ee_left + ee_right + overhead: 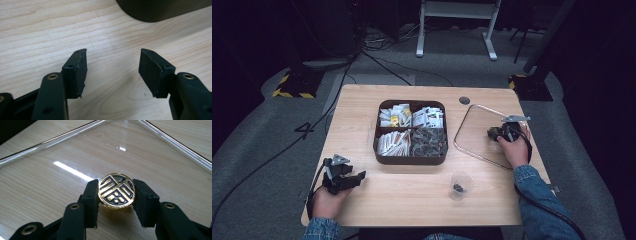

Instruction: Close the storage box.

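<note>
A person sits at a light wooden worktop point(412, 200) and holds a black two-jaw gripper in each hand.

The right gripper point(116, 192) has its jaws clenched on a round gold and black knob with a pattern on its face point(116, 190). The knob sits in the middle of a clear glass lid with a shiny metal rim point(75, 152), which lies flat on the worktop. In the high view the glass lid point(474, 135) is on the right side of the worktop, just beside a dark brown tray with four compartments point(411, 160). The right gripper point(503, 133) is over the lid, and the right hand point(514, 150) comes out of a blue denim sleeve point(539, 205).

The left gripper point(112, 72) has its jaws released, with a wide gap between them and only bare wood below. A dark rounded corner of the tray point(160, 10) shows at the top of the left gripper view. In the high view the left gripper point(343, 176) is near the front left corner of the worktop, well apart from the tray.

The tray holds small packets: white and yellow ones in the back compartments, pale sticks at the front left and dark packets at the front right. A small clear plastic cup with something dark inside point(460, 184) stands in front of the tray, near the front edge.
</note>
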Demonstrator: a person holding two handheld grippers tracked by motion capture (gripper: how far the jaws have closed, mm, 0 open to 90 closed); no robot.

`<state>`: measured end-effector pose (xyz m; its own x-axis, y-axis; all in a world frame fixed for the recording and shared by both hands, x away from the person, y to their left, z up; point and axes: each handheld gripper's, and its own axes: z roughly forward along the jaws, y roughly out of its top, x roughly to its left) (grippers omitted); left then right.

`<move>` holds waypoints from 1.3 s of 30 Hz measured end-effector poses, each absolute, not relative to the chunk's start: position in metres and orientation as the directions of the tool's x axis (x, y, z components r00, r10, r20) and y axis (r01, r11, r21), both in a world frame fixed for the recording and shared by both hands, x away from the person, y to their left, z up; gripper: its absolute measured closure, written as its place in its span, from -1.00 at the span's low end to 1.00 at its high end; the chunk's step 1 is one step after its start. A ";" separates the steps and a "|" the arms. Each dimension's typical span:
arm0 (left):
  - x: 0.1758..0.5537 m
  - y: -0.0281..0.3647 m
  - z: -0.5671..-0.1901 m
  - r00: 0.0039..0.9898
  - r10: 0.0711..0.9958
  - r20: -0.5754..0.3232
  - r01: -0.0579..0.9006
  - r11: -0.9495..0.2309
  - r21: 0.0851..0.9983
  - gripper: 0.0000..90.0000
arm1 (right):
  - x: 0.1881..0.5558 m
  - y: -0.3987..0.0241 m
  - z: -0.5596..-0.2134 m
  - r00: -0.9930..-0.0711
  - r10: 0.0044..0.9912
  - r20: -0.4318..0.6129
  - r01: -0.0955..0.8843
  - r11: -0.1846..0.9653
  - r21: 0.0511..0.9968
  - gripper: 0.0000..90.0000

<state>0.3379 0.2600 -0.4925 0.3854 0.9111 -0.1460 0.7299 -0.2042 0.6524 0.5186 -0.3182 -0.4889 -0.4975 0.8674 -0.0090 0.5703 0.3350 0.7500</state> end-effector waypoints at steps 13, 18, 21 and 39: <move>0.341 0.257 -0.500 0.421 0.907 -0.027 0.670 -0.290 0.683 -0.34 | 0.505 -0.318 -0.463 -0.528 0.849 0.002 0.524 0.324 0.788 0.30; 0.342 0.259 -0.503 0.420 0.907 -0.021 0.656 -0.288 0.698 -0.45 | 0.502 -0.319 -0.454 -0.542 0.841 0.002 0.510 0.327 0.795 0.30; 0.342 0.259 -0.504 0.416 0.909 -0.030 0.657 -0.277 0.701 -0.51 | 0.500 -0.319 -0.450 -0.546 0.838 0.001 0.503 0.326 0.801 0.30; 0.344 0.258 -0.504 0.440 0.898 -0.024 0.659 -0.305 0.687 -0.70 | 0.490 -0.310 -0.417 -0.584 0.811 -0.016 0.452 0.341 0.824 0.31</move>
